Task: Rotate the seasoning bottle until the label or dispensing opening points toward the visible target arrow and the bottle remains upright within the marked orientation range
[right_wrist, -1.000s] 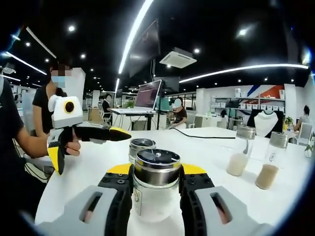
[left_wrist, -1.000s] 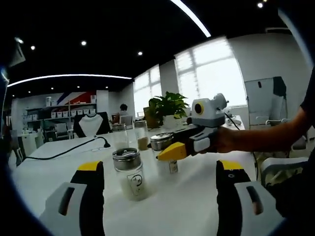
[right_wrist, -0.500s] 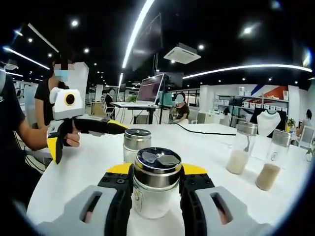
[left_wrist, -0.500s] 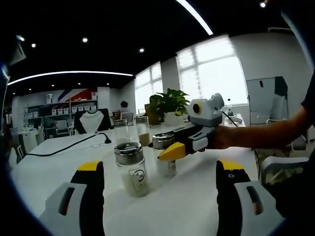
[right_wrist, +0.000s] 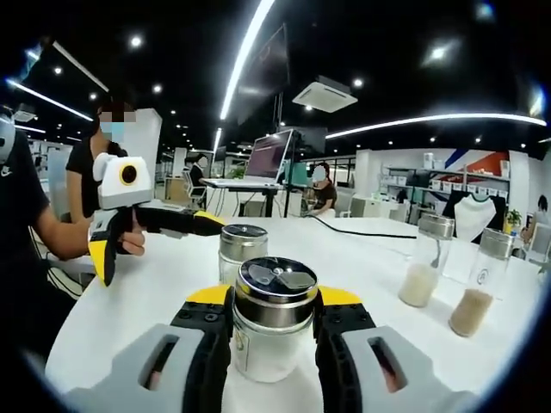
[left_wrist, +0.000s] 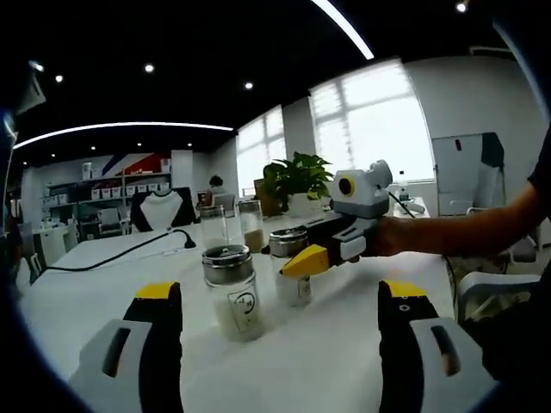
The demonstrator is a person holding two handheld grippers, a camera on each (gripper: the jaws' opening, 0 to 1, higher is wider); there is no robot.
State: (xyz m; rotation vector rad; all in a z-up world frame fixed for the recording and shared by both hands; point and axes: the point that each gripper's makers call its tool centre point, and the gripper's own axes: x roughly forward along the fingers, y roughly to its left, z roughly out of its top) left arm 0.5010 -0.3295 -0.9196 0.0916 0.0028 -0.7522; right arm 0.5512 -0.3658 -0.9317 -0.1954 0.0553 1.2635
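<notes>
Four bottles are standing on a white counter [left_wrist: 327, 344]. One bottle [right_wrist: 274, 331], glass with a steel cap, is sitting upright between the jaws of the right tool [right_wrist: 274, 320], which is pinching it at the shoulder; white powder is showing inside. In the left gripper view the same bottle [left_wrist: 291, 268] is carrying a small label low on its side, too small to read. A second jar [left_wrist: 232, 293], standing free just beside it, is displaying a round black emblem; its lettering cannot be made out. The left tool [left_wrist: 280, 301] is hanging spread wide, gripping nothing, well apart from both. Two taller shakers [right_wrist: 424, 261] and [right_wrist: 479, 282], holding pale and tan powder, are standing to the side. A black cable [right_wrist: 362, 235] is trailing across the counter. The room is an open office: ceiling light strips, large windows [left_wrist: 370, 129], a potted plant [left_wrist: 297, 181], shelving, a laptop [right_wrist: 267, 163] on a stand, people seated behind.
</notes>
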